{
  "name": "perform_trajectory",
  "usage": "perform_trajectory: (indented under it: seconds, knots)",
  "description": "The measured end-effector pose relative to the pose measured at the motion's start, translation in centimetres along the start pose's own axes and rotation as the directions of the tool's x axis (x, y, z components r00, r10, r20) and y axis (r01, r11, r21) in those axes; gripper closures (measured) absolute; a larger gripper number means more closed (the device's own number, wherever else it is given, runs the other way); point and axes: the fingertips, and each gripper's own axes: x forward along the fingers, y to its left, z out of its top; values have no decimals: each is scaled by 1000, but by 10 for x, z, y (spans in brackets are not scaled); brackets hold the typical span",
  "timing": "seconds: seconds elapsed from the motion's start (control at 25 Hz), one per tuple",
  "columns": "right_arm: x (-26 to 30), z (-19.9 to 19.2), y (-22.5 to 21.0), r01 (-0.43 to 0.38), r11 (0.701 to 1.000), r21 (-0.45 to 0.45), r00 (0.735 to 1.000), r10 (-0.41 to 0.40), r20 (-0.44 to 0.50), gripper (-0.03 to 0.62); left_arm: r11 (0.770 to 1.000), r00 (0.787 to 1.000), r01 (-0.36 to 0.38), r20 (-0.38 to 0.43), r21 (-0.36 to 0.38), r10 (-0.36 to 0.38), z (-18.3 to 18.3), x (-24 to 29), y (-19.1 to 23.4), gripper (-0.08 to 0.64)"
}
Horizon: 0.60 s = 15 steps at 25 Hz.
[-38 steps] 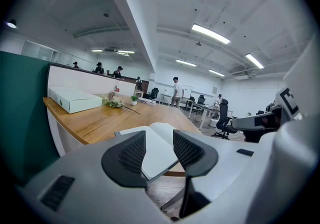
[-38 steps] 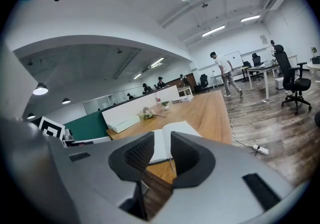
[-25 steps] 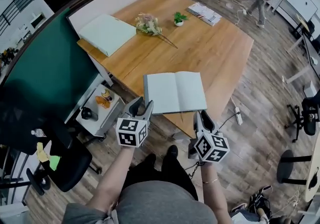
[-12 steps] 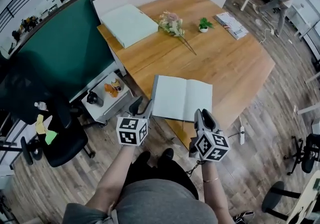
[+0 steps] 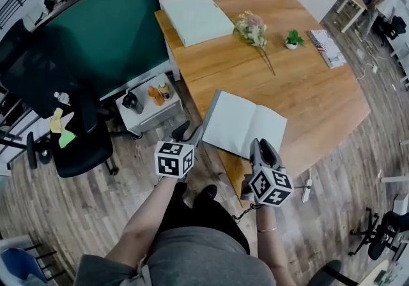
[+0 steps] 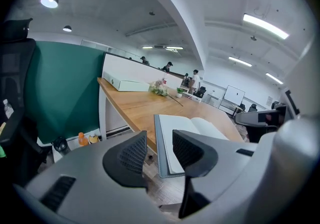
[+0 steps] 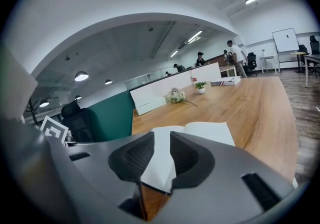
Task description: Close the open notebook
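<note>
A: Checking: notebook (image 5: pixel 238 124) lies open at near edge of desk (image 5: pixel 313 96); left hand-held gripper (image 5: pixel 190 133) and right hand-held gripper (image 5: pixel 262 147) both empty, jaws apart.
B: Slip left under cover (image 5: pixel 208 117) edge, fold over; right steadies.

We find the open notebook (image 5: pixel 246 126) lying on the table (image 5: pixel 319 99), just ahead of the right gripper (image 5: pixel 262 149) and ahead and to the right of the left gripper (image 5: pixel 188 133). Far beyond it on the table lie the flowers (image 5: pixel 251 26), with the potted plant (image 5: pixel 294 39) to their right and the flat box (image 5: pixel 197 16) to their left. A low cabinet (image 5: pixel 150 109) stands beside the table, ahead and left of the left gripper.
</note>
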Motion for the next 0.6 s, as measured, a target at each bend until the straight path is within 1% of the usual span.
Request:
perform_trajectory:
  seconds: [0.12, 0.32, 0.6]
  knots:
    - [5, -3, 1, -23, 1000, -3, 999, 23, -28, 491, 999, 1000, -13, -27, -37, 12, -12, 3, -1, 391]
    - [14, -7, 2, -43, 999, 0, 998, 43, -54, 492, 996, 997, -13, -74, -93, 6, -28, 17, -2, 391]
    - [20, -16, 1, -64, 998, 6, 993, 64, -99, 494, 988, 992, -25, -127, -152, 5, -49, 30, -1, 391]
